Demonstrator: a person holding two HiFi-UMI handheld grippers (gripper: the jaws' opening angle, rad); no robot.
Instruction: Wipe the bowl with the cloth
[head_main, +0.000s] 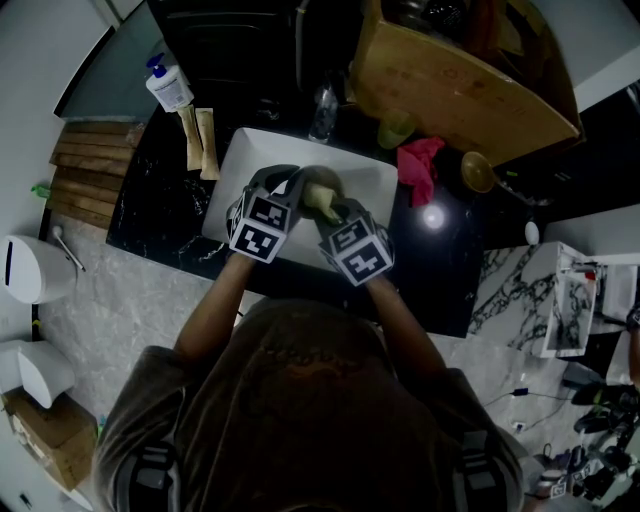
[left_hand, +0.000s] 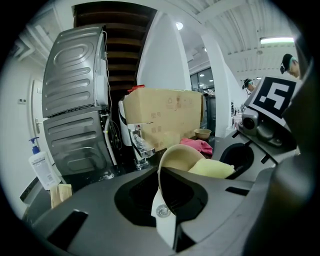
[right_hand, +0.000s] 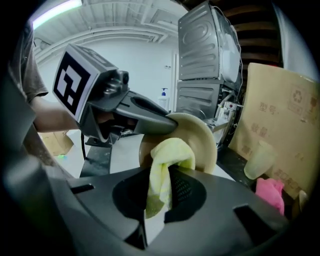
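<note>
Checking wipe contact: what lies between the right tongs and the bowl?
The yellow cloth, clamped in the right tongs and pressed into the bowl; the right gripper view shows it.

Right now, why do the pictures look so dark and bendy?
Head view: dim overall, with one white glare spot on the shiny black counter. Left gripper view: a round black rim and a fisheye bend that bows the grey machines; the ceiling light is washed out. Right gripper view: the same bend, yet the bowl and cloth look sharp.
</note>
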